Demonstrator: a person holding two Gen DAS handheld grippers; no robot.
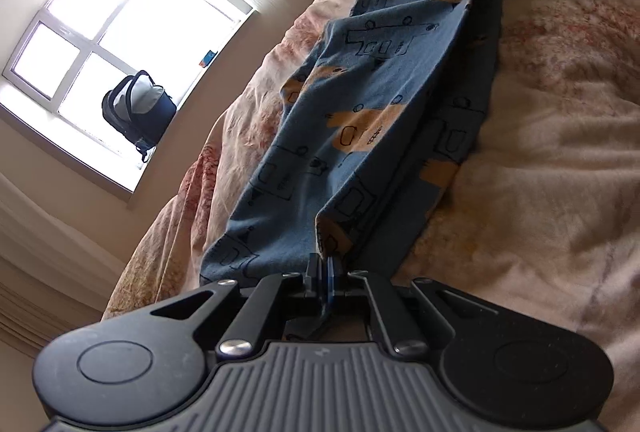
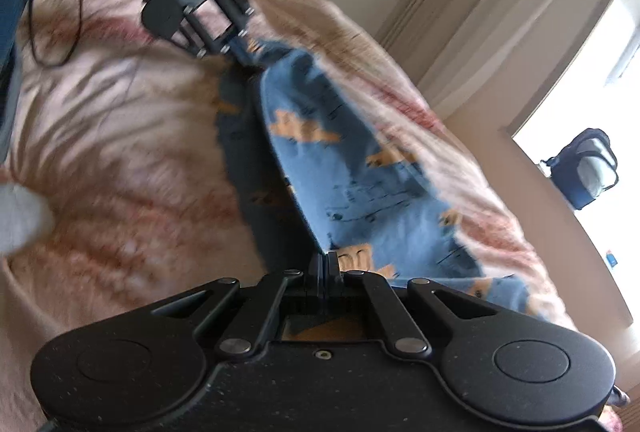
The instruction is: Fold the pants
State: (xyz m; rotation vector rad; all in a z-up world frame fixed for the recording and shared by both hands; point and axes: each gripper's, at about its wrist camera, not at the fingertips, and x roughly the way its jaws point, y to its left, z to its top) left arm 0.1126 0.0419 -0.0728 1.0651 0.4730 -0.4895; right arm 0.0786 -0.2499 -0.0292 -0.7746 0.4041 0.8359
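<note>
Both jaws clamp pants [image 1: 360,103], seemingly stretched taut above bedspread [image 1: 560,151].

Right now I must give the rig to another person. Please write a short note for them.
Left gripper: shut on one end of the pants.
Right gripper: shut on the opposite end.
Pants: blue, printed, stretched between the two grippers, draped over the bedspread.
Done: both ends gripped, pants doubled lengthwise along the held edge.
Left: lay them flat, fold end to end, release.
</note>
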